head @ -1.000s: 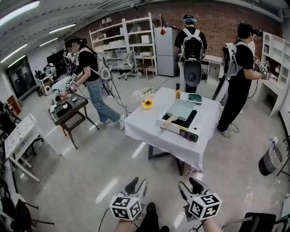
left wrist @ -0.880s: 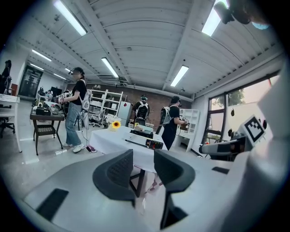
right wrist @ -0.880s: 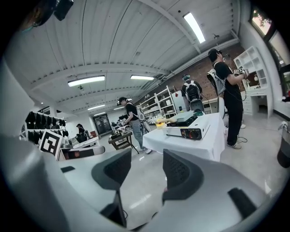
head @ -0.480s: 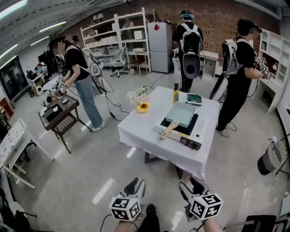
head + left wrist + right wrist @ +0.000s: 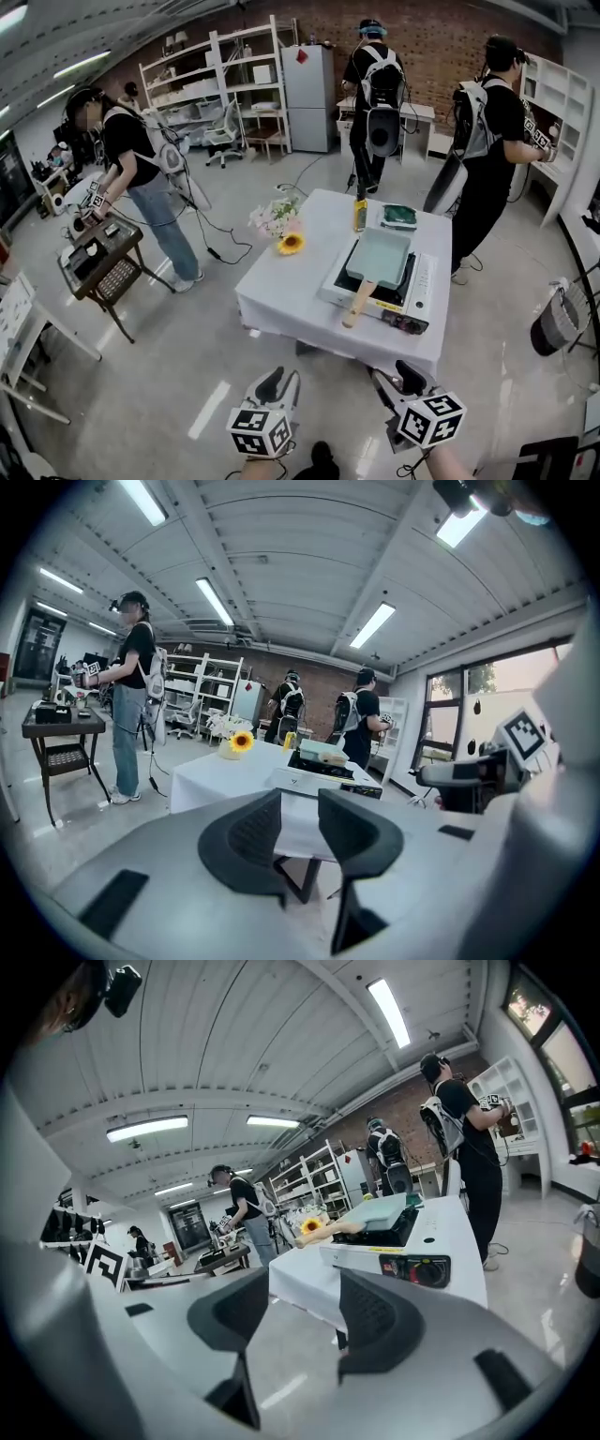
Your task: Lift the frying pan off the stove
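Observation:
A pale green rectangular frying pan (image 5: 380,255) with a wooden handle (image 5: 357,305) rests on a white portable stove (image 5: 419,286), on a white-clothed table (image 5: 281,291) ahead of me. Both grippers are held low and well short of the table. My left gripper (image 5: 282,382) is open with nothing between its jaws; in the left gripper view the pan (image 5: 319,752) shows far off beyond the left gripper (image 5: 298,806). My right gripper (image 5: 394,377) is open wide and empty; in the right gripper view the right gripper (image 5: 305,1299) points toward the stove (image 5: 403,1258) and the pan (image 5: 386,1209).
A sunflower (image 5: 291,244), a flower vase (image 5: 272,220), a yellow bottle (image 5: 359,214) and a green item (image 5: 399,216) share the table. Three persons stand around: one at a side table (image 5: 94,262) on the left, two behind the table. A bin (image 5: 553,323) stands at the right.
The table with the stove and pan has come nearer and lower in the head view. Both grippers stay low at the bottom of the picture.

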`<action>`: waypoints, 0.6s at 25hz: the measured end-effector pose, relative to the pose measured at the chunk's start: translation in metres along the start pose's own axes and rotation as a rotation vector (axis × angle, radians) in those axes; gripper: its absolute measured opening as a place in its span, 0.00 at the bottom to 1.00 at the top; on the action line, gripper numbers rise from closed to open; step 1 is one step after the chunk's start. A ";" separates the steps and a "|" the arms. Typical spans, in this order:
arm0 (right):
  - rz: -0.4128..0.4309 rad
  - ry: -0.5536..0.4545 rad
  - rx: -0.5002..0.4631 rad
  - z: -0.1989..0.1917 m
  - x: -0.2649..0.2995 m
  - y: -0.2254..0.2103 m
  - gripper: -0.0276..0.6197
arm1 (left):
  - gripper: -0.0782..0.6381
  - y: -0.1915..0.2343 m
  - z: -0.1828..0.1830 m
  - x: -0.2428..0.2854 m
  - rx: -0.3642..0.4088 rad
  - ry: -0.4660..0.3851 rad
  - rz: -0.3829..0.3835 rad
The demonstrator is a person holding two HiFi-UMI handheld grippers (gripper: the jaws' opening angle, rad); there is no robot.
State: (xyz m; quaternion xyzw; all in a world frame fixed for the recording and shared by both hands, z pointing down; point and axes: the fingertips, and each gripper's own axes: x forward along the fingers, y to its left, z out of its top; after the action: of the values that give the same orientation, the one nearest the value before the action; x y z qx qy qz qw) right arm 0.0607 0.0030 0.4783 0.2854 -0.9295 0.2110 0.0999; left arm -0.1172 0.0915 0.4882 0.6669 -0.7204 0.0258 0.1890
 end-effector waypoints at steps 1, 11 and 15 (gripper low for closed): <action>-0.010 -0.004 0.005 0.003 0.006 -0.001 0.39 | 0.28 0.006 0.004 0.006 0.002 0.000 -0.009; -0.084 -0.030 0.066 0.022 0.047 -0.012 0.39 | 0.28 0.037 0.026 0.054 0.017 0.006 -0.084; -0.116 -0.028 0.071 0.025 0.055 -0.022 0.39 | 0.28 0.044 0.029 0.070 0.029 0.011 -0.097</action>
State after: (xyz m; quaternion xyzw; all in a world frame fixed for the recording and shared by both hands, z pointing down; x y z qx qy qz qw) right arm 0.0268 -0.0511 0.4796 0.3449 -0.9048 0.2336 0.0890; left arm -0.1697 0.0215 0.4918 0.7035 -0.6857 0.0306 0.1844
